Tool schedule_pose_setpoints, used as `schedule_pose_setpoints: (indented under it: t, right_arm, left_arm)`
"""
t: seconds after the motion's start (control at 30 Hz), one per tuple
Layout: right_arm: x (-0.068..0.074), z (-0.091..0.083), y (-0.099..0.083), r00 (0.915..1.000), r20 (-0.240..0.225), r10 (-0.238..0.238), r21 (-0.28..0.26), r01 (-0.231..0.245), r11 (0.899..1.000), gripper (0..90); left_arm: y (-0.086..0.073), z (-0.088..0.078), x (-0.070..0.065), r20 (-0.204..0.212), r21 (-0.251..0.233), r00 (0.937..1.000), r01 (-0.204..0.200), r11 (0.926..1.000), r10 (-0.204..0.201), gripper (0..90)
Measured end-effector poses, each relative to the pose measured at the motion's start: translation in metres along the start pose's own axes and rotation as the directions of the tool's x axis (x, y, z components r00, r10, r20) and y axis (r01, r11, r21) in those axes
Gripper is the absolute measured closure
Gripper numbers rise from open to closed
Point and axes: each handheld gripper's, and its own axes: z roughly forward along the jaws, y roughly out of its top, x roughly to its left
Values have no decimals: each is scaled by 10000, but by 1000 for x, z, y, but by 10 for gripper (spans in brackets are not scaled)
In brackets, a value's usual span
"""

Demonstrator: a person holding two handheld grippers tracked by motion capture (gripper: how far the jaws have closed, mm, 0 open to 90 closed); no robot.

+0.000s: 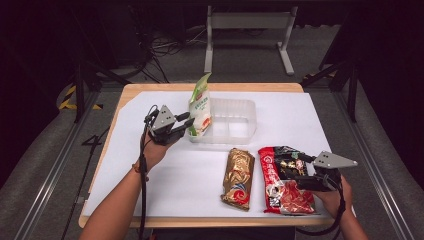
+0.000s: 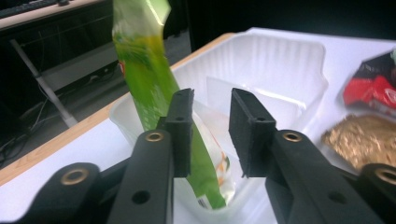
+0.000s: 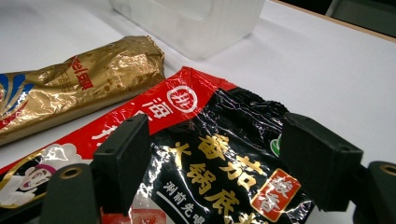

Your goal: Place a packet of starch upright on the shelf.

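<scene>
A green and white pouch (image 1: 200, 104) stands upright in the left end of a clear plastic tray (image 1: 248, 103). My left gripper (image 1: 190, 124) is open right beside it. In the left gripper view the pouch (image 2: 144, 70) rises behind the left jaw, and its lower part shows in the gap of the gripper (image 2: 211, 100). My right gripper (image 1: 301, 176) is open low over a red and black packet (image 1: 280, 175). In the right gripper view the jaws of the gripper (image 3: 215, 126) stand wide apart above that packet (image 3: 224, 154), with nothing held.
A gold packet (image 1: 238, 177) lies flat between the tray and the table's front edge, left of the red and black packet. The tray's right compartment (image 2: 280, 60) holds nothing. White paper (image 1: 150, 180) covers the wooden table. A metal stand (image 1: 247, 22) is on the floor beyond.
</scene>
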Motion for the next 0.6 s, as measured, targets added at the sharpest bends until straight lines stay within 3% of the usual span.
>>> schedule_pose_setpoints:
  t: [0.2,0.3,0.4,0.6]
  right_arm:
    - [1,2,1,9999,-130,-31,11,32,10000,264]
    - [3,3,2,9996,-286,-62,44,64,10000,278]
    - [3,3,3,9990,-450,-57,20,58,10000,293]
    - [2,8,6,9957,-924,64,62,-59,10000,298]
  left_arm:
    - [-4,-11,-6,340,643,9980,-555,9964,534,543]
    - [-10,-21,-9,590,888,9970,-559,9945,508,469]
    - [-17,-31,-12,639,1329,9950,-849,9875,769,392]
    - [-31,-50,-12,789,1663,9956,-633,9841,507,321]
